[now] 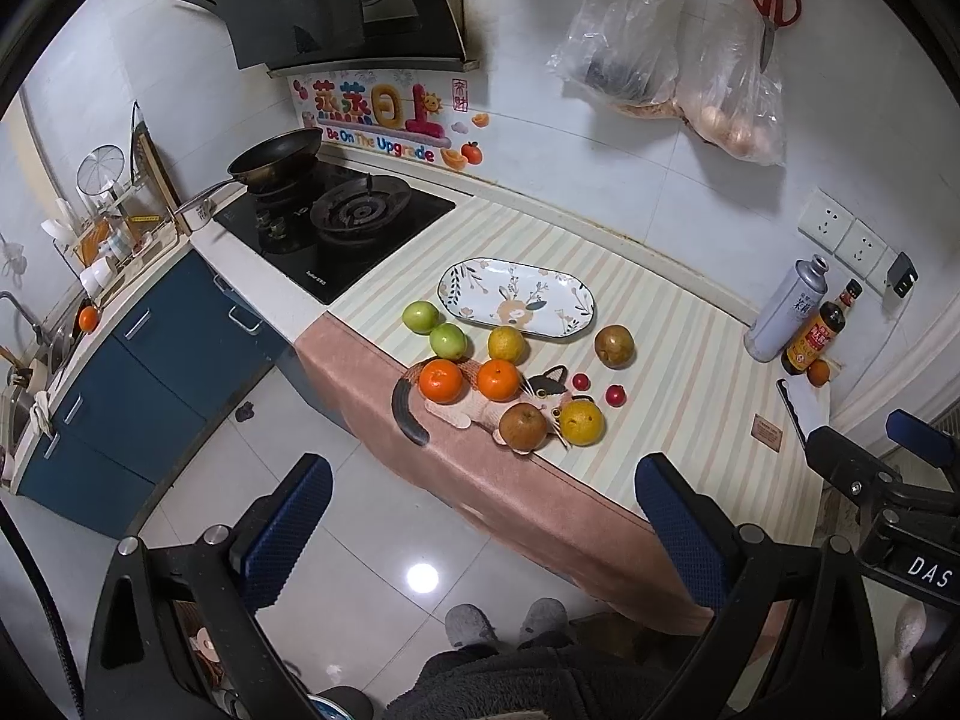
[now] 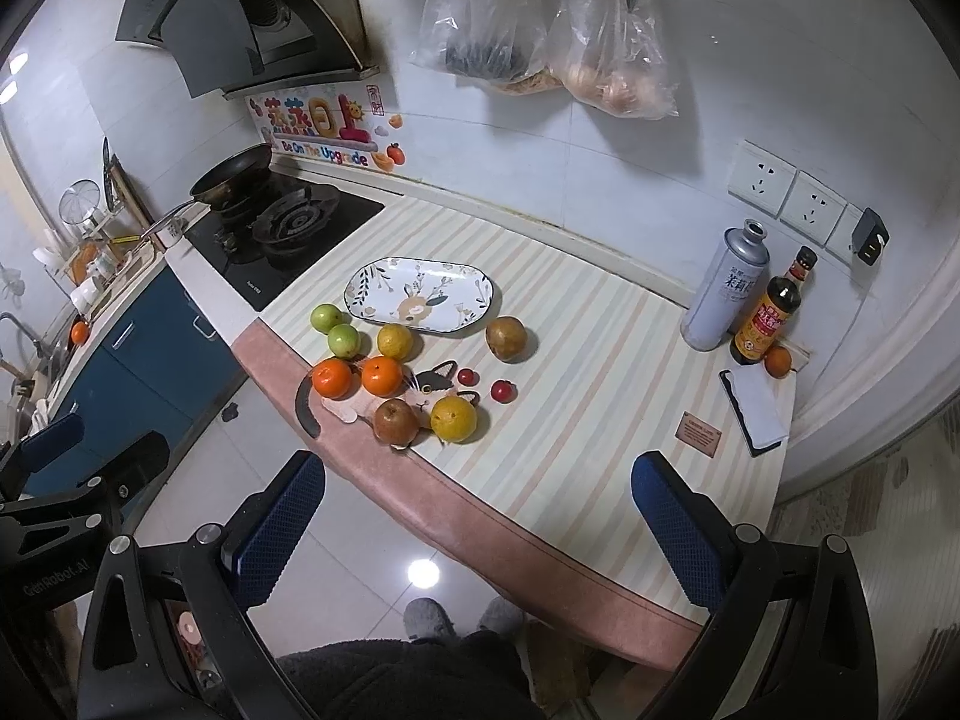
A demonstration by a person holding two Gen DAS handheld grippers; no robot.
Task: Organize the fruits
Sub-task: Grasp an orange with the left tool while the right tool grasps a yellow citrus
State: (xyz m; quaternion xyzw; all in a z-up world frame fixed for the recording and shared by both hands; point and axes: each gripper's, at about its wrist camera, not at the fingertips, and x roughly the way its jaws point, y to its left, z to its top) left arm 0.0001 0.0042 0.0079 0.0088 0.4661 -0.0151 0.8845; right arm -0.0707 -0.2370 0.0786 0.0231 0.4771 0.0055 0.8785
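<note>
1. Leftmost, on the striped table (image 1: 690,348): two green apples (image 1: 420,317), side by side, just beside the plate's left end.
2. Next: two oranges (image 1: 441,381), lying on a cat-shaped mat (image 1: 480,405) at the table's front edge.
3. Middle: a yellow citrus (image 1: 509,344) just in front of the plate (image 1: 516,299). The plate holds no fruit.
4. Front middle: a brown pear (image 1: 524,427) touching a second yellow citrus (image 1: 581,422), both on the mat.
5. Right of these: two small red fruits (image 1: 615,395), near each other; behind them a second brown pear (image 1: 614,346), apart from the rest.
6. Far right, by the bottles (image 2: 765,324): a small orange (image 2: 779,359), well apart from the group.
7. Left claw (image 1: 483,525): fingers spread wide, empty, held off the table's front edge.
8. Right claw (image 2: 480,525): likewise spread and empty.
9. Progress, as judged: not begun; every fruit is loose on the table, all presumably left to gather on the plate.
</note>
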